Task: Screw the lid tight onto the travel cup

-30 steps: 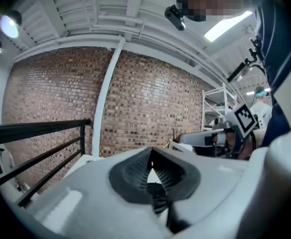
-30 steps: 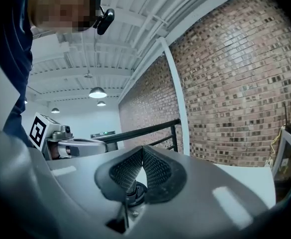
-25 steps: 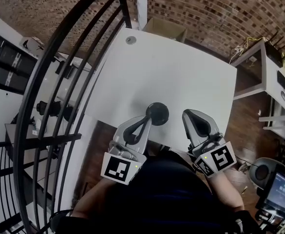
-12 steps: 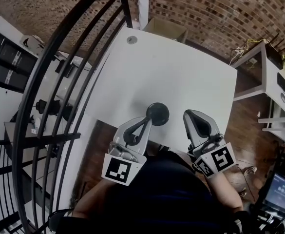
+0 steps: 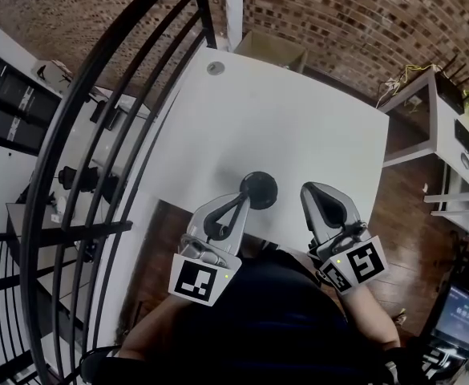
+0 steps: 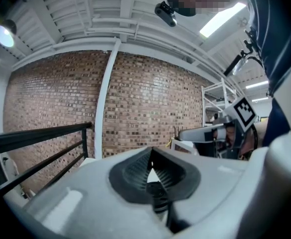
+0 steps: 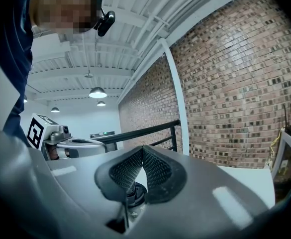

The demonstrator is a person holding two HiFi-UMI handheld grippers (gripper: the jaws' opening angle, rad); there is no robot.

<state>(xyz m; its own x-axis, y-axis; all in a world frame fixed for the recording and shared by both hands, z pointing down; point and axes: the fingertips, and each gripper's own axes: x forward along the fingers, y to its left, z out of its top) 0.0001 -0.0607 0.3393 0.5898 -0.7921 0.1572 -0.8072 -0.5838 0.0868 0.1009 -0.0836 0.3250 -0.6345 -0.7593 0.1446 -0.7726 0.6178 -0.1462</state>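
The travel cup [image 5: 258,189], seen from above as a black round lid, stands on the white table [image 5: 298,119] near its front edge. My left gripper [image 5: 242,196] is shut with nothing between its pads, and its tip lies right beside the cup's left side; I cannot tell whether they touch. My right gripper [image 5: 307,189] is shut and empty too, a short way right of the cup. In the left gripper view the ribbed pads [image 6: 135,171] meet at the tip, and so do the pads [image 7: 123,171] in the right gripper view. The cup shows in neither gripper view.
A black stair railing [image 5: 114,135] runs along the table's left side. A round cable hole [image 5: 215,66] sits at the far left corner, with a cardboard box [image 5: 276,46] behind it. White shelving [image 5: 450,135] stands to the right, over a wooden floor.
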